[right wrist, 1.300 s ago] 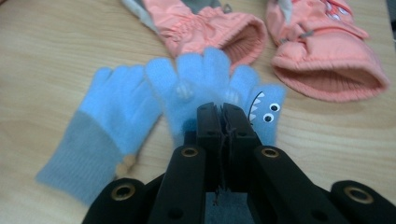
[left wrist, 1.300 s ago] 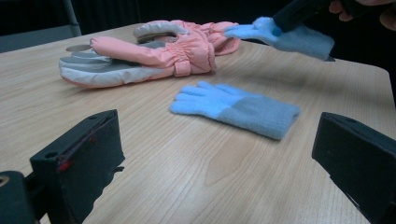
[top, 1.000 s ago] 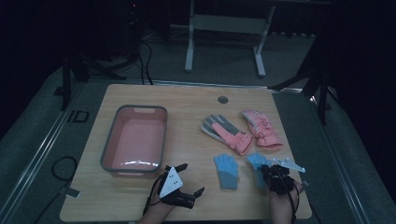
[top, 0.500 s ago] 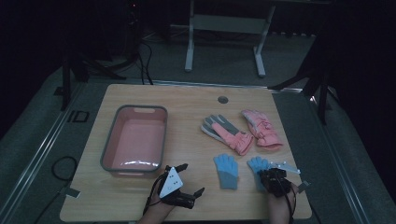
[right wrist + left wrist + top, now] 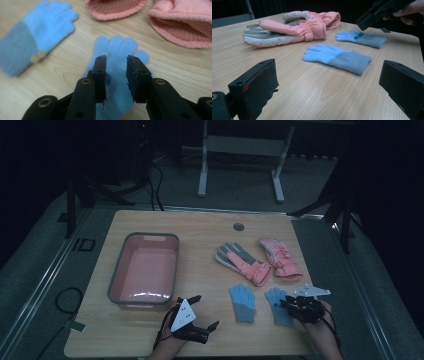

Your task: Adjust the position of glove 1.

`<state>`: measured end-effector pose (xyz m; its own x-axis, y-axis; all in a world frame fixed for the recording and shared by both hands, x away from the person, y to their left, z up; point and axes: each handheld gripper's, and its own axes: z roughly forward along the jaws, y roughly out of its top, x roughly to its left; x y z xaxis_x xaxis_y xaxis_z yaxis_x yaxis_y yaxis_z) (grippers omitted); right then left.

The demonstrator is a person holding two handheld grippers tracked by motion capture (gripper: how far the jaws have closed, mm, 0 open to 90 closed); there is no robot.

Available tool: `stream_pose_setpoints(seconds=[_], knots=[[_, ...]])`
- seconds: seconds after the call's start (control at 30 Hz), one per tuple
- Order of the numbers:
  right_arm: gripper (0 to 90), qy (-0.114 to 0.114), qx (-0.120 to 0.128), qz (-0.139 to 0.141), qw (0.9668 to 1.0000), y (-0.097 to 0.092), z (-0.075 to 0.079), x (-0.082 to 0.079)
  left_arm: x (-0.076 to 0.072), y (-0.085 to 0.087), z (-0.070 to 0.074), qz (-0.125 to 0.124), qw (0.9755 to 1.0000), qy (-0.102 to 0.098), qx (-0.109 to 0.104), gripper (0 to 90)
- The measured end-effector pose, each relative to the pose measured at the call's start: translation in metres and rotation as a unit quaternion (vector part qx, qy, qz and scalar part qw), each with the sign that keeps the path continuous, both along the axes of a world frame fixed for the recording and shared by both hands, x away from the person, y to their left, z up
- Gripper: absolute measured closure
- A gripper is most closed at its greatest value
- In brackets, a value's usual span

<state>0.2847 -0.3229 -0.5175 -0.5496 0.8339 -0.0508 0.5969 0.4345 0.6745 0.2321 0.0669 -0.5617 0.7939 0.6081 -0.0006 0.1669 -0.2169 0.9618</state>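
Two blue knit gloves lie near the table's front edge: the left glove (image 5: 242,302) (image 5: 337,57) (image 5: 37,30) and the right glove (image 5: 276,304) (image 5: 362,38) (image 5: 117,50). My right gripper (image 5: 291,305) (image 5: 117,60) hovers over the right glove. Its jaws have just been opening and stand a little apart, and the glove lies under the gap with no pad pressing on it. My left gripper (image 5: 204,312) (image 5: 328,87) rests wide open left of the gloves, with nothing between its jaws.
Two pink and grey mittens (image 5: 245,262) (image 5: 280,257) (image 5: 294,27) lie behind the gloves. A pink basin (image 5: 172,270) stands on the left half of the wooden table (image 5: 200,230). A round grommet (image 5: 238,226) sits near the far edge.
The right gripper has shifted a little over the right blue glove. The left gripper has stayed where it was.
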Motion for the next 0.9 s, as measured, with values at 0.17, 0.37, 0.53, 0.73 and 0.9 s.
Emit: stream_pose_setpoints(seconds=[0.17,0.37,0.53,0.73,0.9], knots=[[68.6,0.008,-0.008,0.019,0.9997,-0.002,-0.011,-0.003,0.0,0.0,0.0,0.002,1.0,0.001,0.0,2.0],[74.1,0.006,0.001,0.017,0.9998,0.0,-0.027,-0.007,0.0,0.0,0.0,0.001,1.0,0.0,0.001,2.0],[84.6,-0.004,0.01,0.0,0.9999,0.001,-0.03,-0.011,0.0,0.0,0.0,0.0,1.0,0.0,0.0,1.9],[87.1,-0.008,0.029,-0.047,0.9984,0.008,-0.012,-0.014,0.0,0.0,0.0,0.001,1.0,0.001,-0.001,2.0],[87.2,-0.04,0.042,-0.051,0.997,0.017,0.018,-0.019,0.0,0.0,0.0,0.001,1.0,0.001,0.0,2.0]])
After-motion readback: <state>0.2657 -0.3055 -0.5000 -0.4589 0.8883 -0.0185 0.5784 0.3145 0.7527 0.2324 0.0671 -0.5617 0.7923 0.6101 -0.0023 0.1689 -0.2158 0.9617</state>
